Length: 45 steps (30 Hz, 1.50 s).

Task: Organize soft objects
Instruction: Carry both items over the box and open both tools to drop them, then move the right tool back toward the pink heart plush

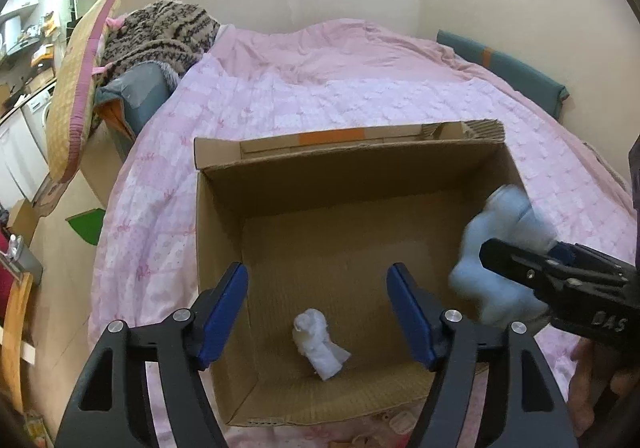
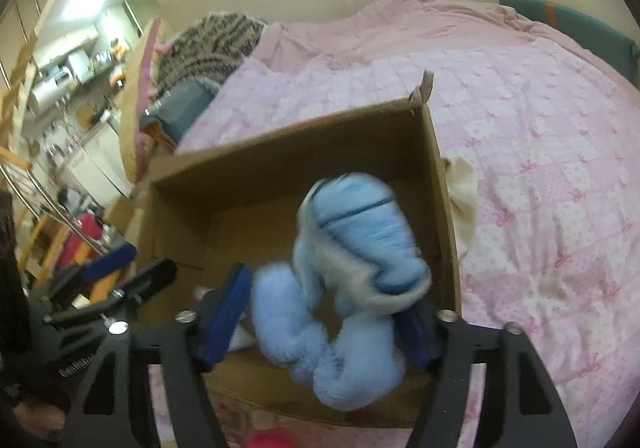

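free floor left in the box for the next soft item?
Most of the cardboard box floor is bare: the whole stretch between the far wall and the white bundle, which lies near the front edge. The right side is crowded: the blue plush sits over the right wall, between the right gripper fingers.

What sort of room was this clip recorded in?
Most likely a bedroom in a small home. A bed under a pink quilt fills the view, with a striped fuzzy blanket heaped at its far end, and a kitchen area shows beyond it. The cardboard box sits on the quilt.
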Each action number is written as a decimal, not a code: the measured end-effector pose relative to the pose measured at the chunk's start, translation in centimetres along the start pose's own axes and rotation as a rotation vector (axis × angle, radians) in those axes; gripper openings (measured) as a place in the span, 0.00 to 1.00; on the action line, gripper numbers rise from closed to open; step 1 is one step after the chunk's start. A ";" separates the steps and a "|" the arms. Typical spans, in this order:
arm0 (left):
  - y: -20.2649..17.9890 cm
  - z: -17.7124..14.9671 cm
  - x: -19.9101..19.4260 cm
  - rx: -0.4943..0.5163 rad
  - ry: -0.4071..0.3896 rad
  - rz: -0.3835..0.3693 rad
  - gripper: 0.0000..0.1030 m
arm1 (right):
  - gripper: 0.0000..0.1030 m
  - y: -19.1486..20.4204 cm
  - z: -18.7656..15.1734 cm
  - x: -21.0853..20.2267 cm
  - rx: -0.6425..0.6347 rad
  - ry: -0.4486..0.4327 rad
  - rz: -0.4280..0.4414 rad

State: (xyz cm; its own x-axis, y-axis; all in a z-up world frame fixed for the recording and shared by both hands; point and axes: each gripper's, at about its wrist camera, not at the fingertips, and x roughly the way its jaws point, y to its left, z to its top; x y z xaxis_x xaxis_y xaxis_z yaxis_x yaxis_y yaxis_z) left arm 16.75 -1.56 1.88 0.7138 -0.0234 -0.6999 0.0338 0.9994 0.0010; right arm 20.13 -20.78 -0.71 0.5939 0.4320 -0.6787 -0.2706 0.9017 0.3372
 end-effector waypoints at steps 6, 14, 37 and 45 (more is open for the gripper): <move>0.2 0.1 -0.2 -0.004 -0.002 0.007 0.68 | 0.94 0.5 0.2 -0.8 -0.016 -0.033 0.024; 1.0 0.3 -0.7 -0.031 0.002 0.003 0.68 | 0.94 0.7 0.2 -1.1 -0.029 -0.032 0.020; 3.0 -3.4 -5.5 -0.097 0.110 0.004 0.68 | 0.94 2.0 -3.5 -6.7 -0.002 -0.011 0.049; 2.9 -7.0 -5.6 -0.095 0.247 0.006 0.68 | 0.94 2.4 -6.7 -7.7 0.041 0.060 0.081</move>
State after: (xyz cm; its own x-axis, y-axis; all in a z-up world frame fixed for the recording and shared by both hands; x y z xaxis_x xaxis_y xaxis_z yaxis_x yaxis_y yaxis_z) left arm 7.96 1.68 0.79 0.5213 -0.0224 -0.8531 -0.0439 0.9976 -0.0531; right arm 9.89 -21.84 0.96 0.5244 0.5051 -0.6855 -0.2841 0.8627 0.4183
